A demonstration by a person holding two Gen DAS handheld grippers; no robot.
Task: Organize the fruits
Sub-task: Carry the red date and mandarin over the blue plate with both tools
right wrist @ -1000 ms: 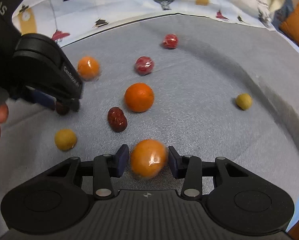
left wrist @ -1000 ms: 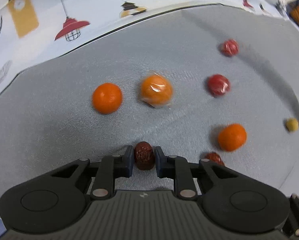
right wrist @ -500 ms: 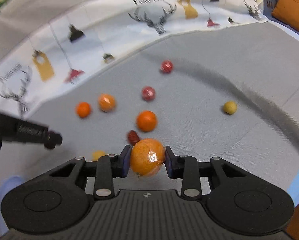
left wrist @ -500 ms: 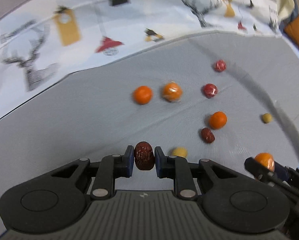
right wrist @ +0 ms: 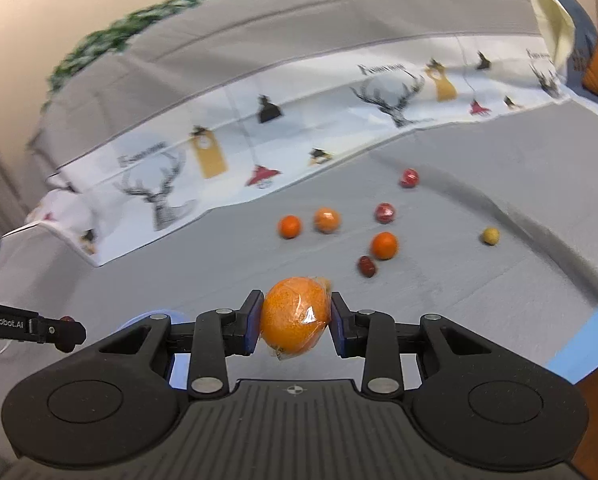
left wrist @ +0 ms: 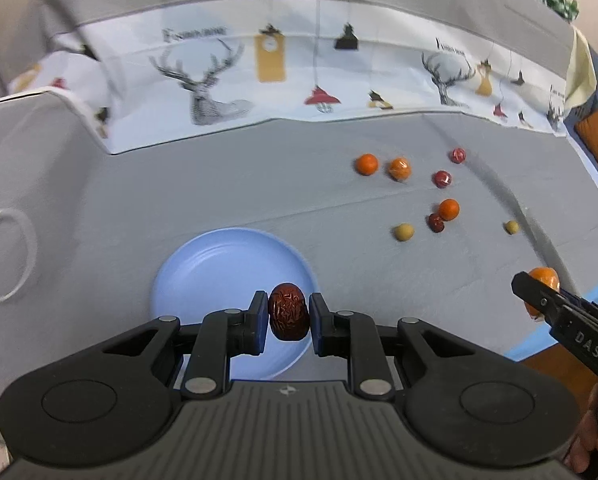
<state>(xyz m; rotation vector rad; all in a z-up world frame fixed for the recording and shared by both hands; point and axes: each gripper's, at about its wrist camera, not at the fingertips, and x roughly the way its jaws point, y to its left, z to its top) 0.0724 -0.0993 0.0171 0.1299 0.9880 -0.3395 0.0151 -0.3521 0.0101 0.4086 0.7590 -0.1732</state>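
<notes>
My left gripper (left wrist: 289, 314) is shut on a wrinkled red date (left wrist: 289, 311) and holds it above the near right part of a blue plate (left wrist: 203, 280). My right gripper (right wrist: 297, 318) is shut on a plastic-wrapped orange (right wrist: 295, 314), lifted over the grey cloth. It also shows at the right edge of the left wrist view (left wrist: 539, 296). Several fruits lie on the cloth beyond: oranges (right wrist: 383, 245), red wrapped fruits (right wrist: 385, 213), a date (right wrist: 367, 266) and a yellow fruit (right wrist: 490, 236).
A white printed cloth with deer (left wrist: 259, 92) lies along the far edge of the grey surface. A clear round container (left wrist: 7, 256) sits left of the plate. A blue edge (right wrist: 587, 340) marks the surface's right side.
Both grippers have lifted and pulled back from the fruit group with their fruits. The left one has moved left and now hangs over the blue plate.
</notes>
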